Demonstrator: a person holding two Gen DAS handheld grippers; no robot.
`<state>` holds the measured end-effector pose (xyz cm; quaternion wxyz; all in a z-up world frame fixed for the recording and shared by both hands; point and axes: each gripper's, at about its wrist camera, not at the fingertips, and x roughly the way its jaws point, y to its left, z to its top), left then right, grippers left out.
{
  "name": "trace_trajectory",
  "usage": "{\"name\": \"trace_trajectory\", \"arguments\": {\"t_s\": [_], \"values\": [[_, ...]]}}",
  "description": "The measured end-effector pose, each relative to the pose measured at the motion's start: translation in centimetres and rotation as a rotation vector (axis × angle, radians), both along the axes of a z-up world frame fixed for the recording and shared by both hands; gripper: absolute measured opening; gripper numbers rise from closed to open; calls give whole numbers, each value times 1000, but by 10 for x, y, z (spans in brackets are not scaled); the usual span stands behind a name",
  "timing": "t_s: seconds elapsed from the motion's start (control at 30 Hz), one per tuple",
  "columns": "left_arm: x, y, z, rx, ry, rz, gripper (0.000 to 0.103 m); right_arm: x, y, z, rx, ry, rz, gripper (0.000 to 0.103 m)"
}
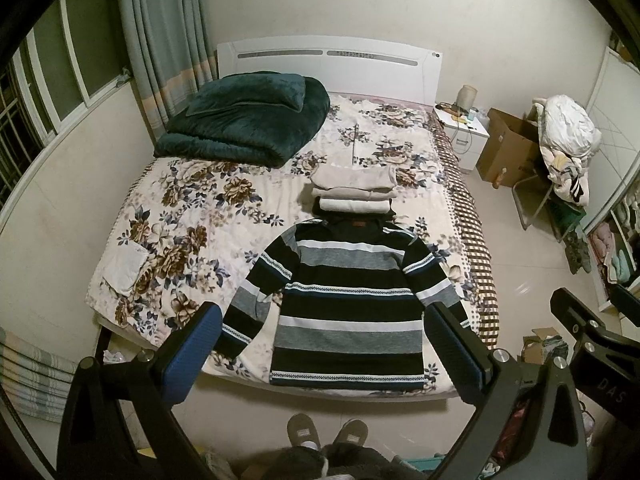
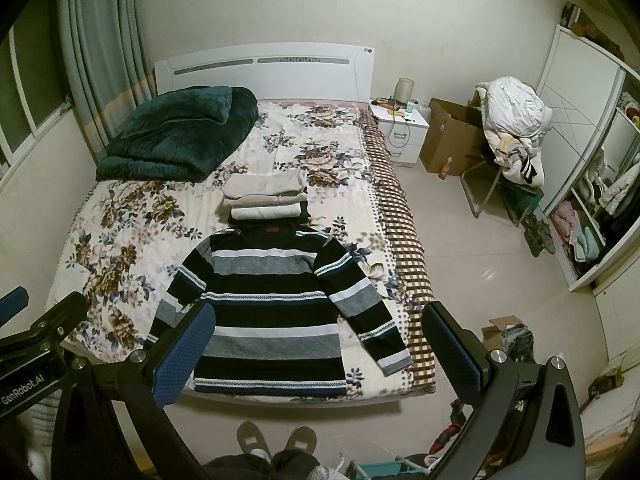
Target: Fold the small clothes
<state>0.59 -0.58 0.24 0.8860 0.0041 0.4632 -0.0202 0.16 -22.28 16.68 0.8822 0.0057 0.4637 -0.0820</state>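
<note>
Left wrist view: the striped sweater (image 1: pixel 348 308) lies flat and spread out at the lower centre of the frame, on the near end of the bed (image 1: pixel 192 232). Its bands run black, grey and white with thin patterned lines, its collar points up the frame and both sleeves angle outward and down. Just above the collar sits a stack of folded clothes (image 1: pixel 354 190), beige over white. A folded dark green blanket (image 1: pixel 244 120) fills the bed's upper left corner. The left gripper (image 1: pixel 324 348) hovers above the foot of the bed, its blue-padded fingers wide apart with nothing between them.

In the right wrist view, the right gripper (image 2: pixel 316 348) likewise hangs with fingers spread, clear of the sweater. At the upper right a cardboard box (image 2: pixel 452 140) stands open on the floor beside the nightstand (image 2: pixel 404 132); its contents cannot be made out. A chair (image 2: pixel 504 176) next to it is heaped with clothes, and the wardrobe (image 2: pixel 580 184) at the right edge holds folded items on its shelves.
</note>
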Motion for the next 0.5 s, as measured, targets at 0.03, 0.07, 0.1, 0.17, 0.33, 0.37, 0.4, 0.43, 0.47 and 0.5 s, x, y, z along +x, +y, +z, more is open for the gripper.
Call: {"name": "trace_trajectory", "arguments": {"t_s": [0.03, 0.07, 0.1, 0.17, 0.33, 0.37, 0.4, 0.43, 0.47, 0.5], "values": [[0, 0, 0, 0, -1, 0, 103, 0, 0, 0, 0, 0, 0, 103], [-1, 1, 0, 0, -1, -2, 103, 0, 0, 0, 0, -1, -1, 103], [-1, 1, 0, 0, 0, -2, 103, 0, 1, 1, 1, 0, 0, 103], [-1, 1, 0, -1, 0, -1, 103, 0, 1, 1, 1, -2, -1, 103], [-2, 2, 0, -3, -2, -1, 103, 0, 2, 2, 1, -2, -1, 103], [-2, 2, 0, -2, -2, -2, 103, 0, 2, 3, 1, -2, 0, 103], [0, 0, 0, -1, -3, -3, 103, 0, 2, 3, 2, -2, -1, 103], [-2, 2, 0, -2, -2, -2, 103, 0, 2, 3, 2, -3, -1, 103], [-2, 2, 0, -4, -1, -1, 103, 0, 2, 4, 2, -3, -1, 103], [-1, 1, 0, -4, -1, -2, 103, 0, 2, 4, 1, -3, -1, 103]]}}
